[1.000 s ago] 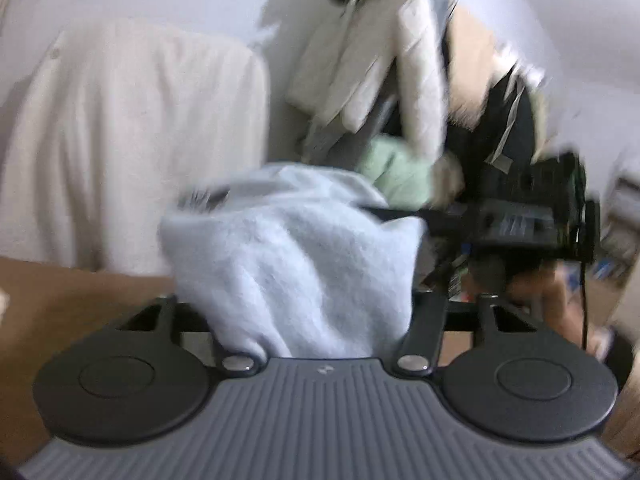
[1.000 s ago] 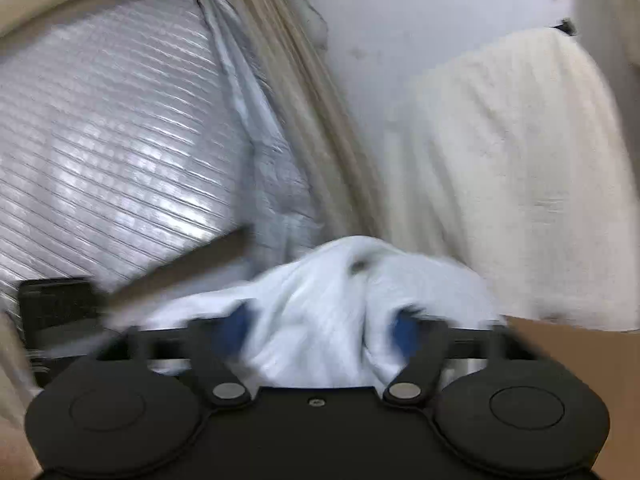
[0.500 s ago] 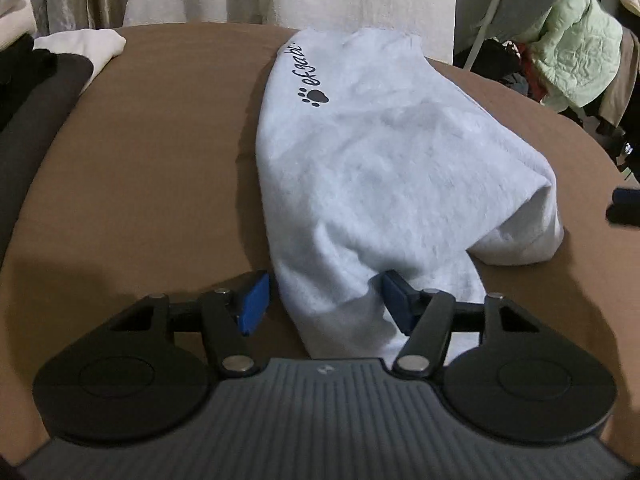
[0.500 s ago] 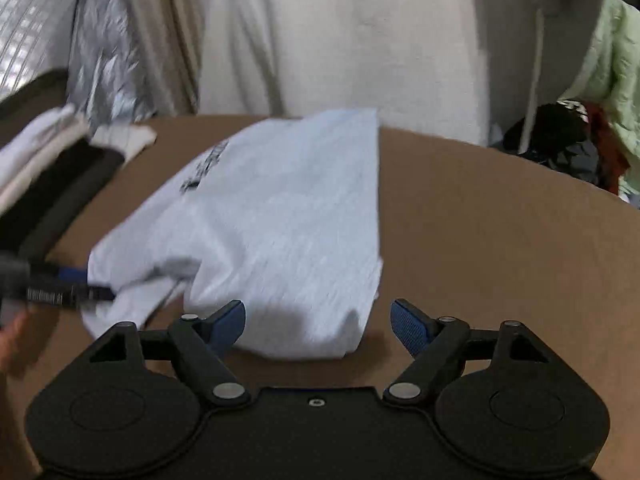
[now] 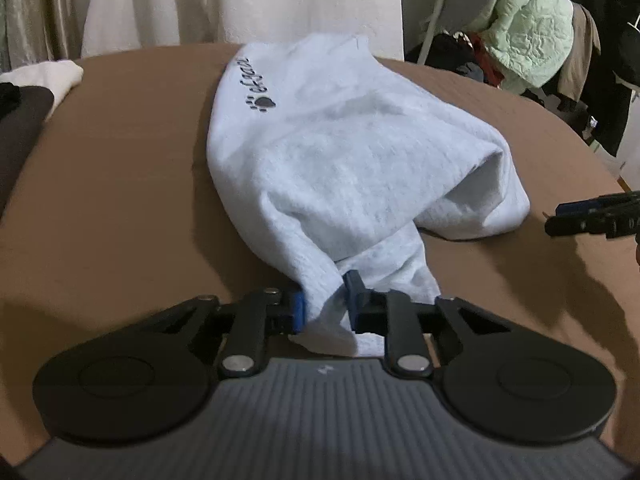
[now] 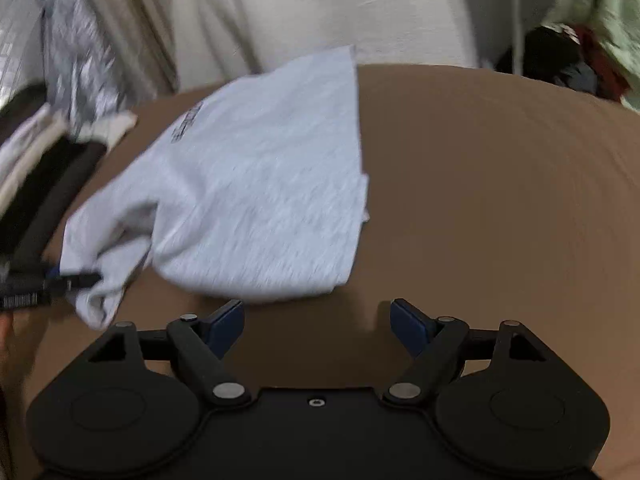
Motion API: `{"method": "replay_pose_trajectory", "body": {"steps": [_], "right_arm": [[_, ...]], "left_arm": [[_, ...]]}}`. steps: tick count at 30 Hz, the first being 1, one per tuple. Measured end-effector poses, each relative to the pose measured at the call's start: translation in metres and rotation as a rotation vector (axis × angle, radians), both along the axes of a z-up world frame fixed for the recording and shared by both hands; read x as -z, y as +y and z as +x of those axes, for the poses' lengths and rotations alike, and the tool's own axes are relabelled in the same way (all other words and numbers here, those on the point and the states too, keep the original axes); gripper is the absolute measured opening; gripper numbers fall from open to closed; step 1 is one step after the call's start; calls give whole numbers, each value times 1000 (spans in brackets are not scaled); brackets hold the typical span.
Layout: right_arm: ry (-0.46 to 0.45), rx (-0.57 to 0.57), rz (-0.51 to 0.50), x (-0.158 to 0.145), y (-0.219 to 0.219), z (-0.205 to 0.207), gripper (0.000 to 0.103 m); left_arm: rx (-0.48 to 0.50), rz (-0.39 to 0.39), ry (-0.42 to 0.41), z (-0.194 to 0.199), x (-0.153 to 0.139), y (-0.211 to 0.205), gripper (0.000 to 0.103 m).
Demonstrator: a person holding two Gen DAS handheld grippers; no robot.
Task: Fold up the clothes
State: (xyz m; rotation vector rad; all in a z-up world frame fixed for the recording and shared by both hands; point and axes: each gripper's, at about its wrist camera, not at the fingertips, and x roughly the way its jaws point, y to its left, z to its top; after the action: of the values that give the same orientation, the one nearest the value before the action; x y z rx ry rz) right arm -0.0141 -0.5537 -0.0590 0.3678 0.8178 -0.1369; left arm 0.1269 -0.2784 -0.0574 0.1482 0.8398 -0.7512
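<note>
A pale blue garment (image 5: 340, 152) with dark lettering and a paw print lies crumpled on the brown table (image 5: 112, 200). My left gripper (image 5: 325, 305) is at the garment's near corner. Its jaws are closing, and a bunched fold of cloth is pinched between the blue pads (image 5: 298, 312). In the right wrist view the garment (image 6: 256, 184) lies left of centre, and the left gripper (image 6: 52, 280) grips its near left corner. My right gripper (image 6: 318, 320) is open over bare table (image 6: 500, 200), just short of the garment's near edge, with nothing between its fingers. It also shows in the left wrist view as the right gripper (image 5: 592, 216).
A stack of folded black and white clothes (image 5: 24, 96) sits at the table's left edge, seen as the same stack (image 6: 44, 168) in the right wrist view. A white draped cloth (image 5: 240, 0) hangs behind the table. A green quilted jacket (image 5: 528, 32) and dark clothes hang at the far right.
Both grippers came down from holding the garment raised, and it now lies on the table. The left jaws narrowed onto its near corner. The cloth is out from between the open right jaws.
</note>
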Motion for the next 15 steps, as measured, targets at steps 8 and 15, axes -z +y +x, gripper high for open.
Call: {"method": "replay_pose_trajectory", "body": {"steps": [8,15], "right_arm": [[43,19,-46,18,11,43,84],[-17,-127,-70,11,49,56,29]], "left_arm": [[-271,59,-400,-12,-43,28,12],[-382,76,-477,-15,-44,35,12]]}}
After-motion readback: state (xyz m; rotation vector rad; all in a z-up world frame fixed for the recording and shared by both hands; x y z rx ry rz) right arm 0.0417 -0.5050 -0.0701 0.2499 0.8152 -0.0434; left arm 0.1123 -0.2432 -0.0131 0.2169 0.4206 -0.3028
